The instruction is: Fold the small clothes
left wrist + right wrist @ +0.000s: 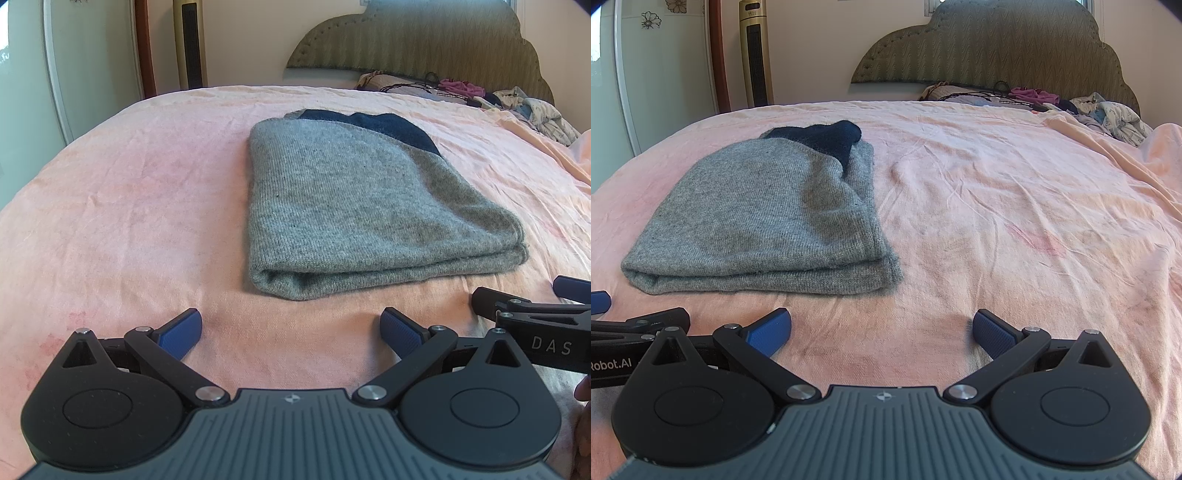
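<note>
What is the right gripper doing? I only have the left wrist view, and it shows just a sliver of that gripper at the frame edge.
Observer: The right gripper is open and holds nothing. It hovers over the bare pink sheet.
Operator: Is the folded grey sweater straight ahead of it, as it is for the left one?
Observer: No. From the right wrist, the grey sweater lies off to the left, and only sheet is ahead.
Operator: Does that side show anything about the fold?
Observer: Yes. The sweater's right edge shows stacked layers, and the dark blue part bunches upward at the far end.
</note>
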`<state>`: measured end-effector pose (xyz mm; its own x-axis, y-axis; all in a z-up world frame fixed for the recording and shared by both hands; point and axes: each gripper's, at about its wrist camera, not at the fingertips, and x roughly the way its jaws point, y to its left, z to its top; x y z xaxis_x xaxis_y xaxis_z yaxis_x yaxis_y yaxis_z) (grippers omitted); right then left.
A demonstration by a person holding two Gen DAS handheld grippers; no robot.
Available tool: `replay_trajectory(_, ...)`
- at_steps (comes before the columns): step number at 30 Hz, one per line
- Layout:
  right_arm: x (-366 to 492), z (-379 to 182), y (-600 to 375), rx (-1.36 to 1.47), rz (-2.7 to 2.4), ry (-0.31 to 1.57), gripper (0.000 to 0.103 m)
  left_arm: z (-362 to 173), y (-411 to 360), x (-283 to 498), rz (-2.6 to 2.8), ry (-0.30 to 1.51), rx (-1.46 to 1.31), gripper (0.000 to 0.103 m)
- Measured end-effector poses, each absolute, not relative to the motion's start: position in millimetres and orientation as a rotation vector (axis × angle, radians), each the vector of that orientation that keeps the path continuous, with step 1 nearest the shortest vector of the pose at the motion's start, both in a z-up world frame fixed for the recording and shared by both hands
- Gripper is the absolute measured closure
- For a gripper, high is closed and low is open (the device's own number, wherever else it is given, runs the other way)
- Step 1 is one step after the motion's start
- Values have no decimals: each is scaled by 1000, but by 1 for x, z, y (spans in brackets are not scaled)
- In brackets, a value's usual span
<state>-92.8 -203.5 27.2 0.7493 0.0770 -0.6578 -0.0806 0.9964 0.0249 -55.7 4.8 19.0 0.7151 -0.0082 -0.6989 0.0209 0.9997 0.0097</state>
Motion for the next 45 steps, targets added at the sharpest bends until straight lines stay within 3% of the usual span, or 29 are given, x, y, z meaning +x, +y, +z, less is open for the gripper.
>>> replay_trajectory(45,-93,27,-203,-5,86,718,0,19,5,-58,-10,763,16,0)
